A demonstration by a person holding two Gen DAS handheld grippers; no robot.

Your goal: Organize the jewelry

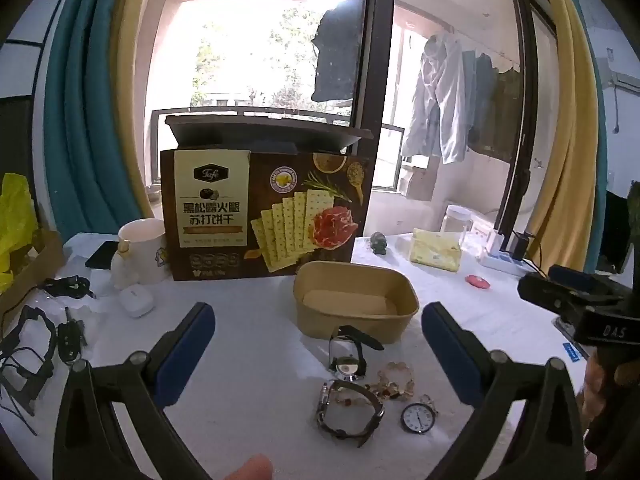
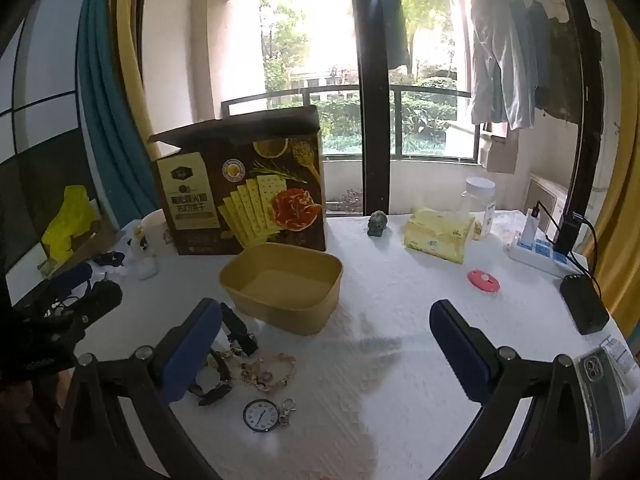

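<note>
A pile of jewellery lies on the white tablecloth in front of an empty kraft paper tray [image 1: 312, 324] [image 2: 280, 316]. It holds a black-strap watch [image 1: 348, 360] [image 2: 240, 336], a metal watch with a dark strap [image 1: 348, 412] [image 2: 212, 380], a gold bead bracelet [image 1: 394, 380] [image 2: 276, 372] and a small round pocket watch [image 1: 418, 418] [image 2: 261, 415]. My left gripper [image 1: 318, 312] hangs open above the pile with nothing between its blue pads. To the right of the pile, my right gripper [image 2: 326, 308] is open and empty too, and its left finger [image 2: 188, 352] hides part of the watches.
A tall cracker box [image 1: 264, 212] stands behind the tray, with a white mug [image 1: 142, 248] and an earbud case [image 1: 136, 300] to its left. Keys and cables [image 1: 40, 336] lie far left. A tissue pack [image 2: 436, 236], jar [image 2: 480, 200], power strip [image 2: 540, 252], red disc [image 2: 483, 280] and phone [image 2: 604, 384] sit right.
</note>
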